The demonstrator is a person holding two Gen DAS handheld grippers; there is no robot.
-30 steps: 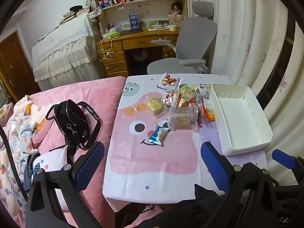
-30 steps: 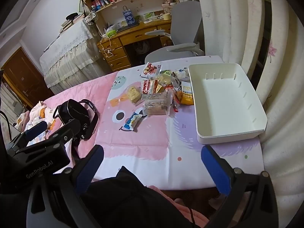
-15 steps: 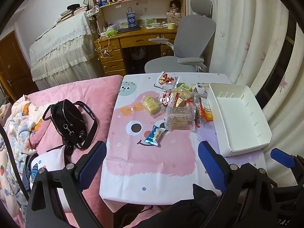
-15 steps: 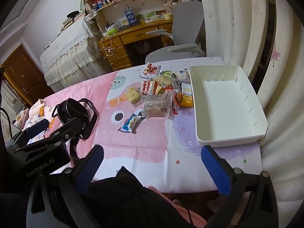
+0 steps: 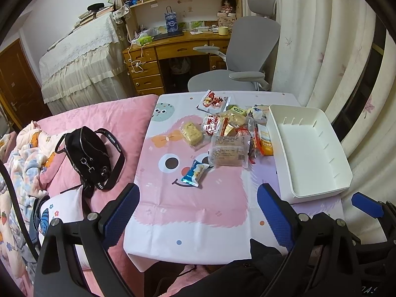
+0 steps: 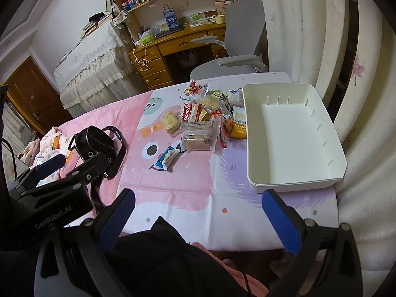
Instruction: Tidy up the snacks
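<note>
Up at 12 o'clock from the left gripper point(image 5: 198, 208), nearer than the right gripper point(image 6: 198, 212), sits the blue packet point(image 5: 195, 172), long axis toward 1, both jaws wide and empty.

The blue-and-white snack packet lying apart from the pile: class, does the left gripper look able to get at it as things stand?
Probably yes. The blue-and-white packet lies alone on the tablecloth, nothing between it and the open, empty left gripper.

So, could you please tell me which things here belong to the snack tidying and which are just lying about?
For the job: white bin, empty; snack pile; blue-wrapped snack lying apart from it.

Lying about: black bag on the pink bedding; grey chair; wooden desk.
</note>
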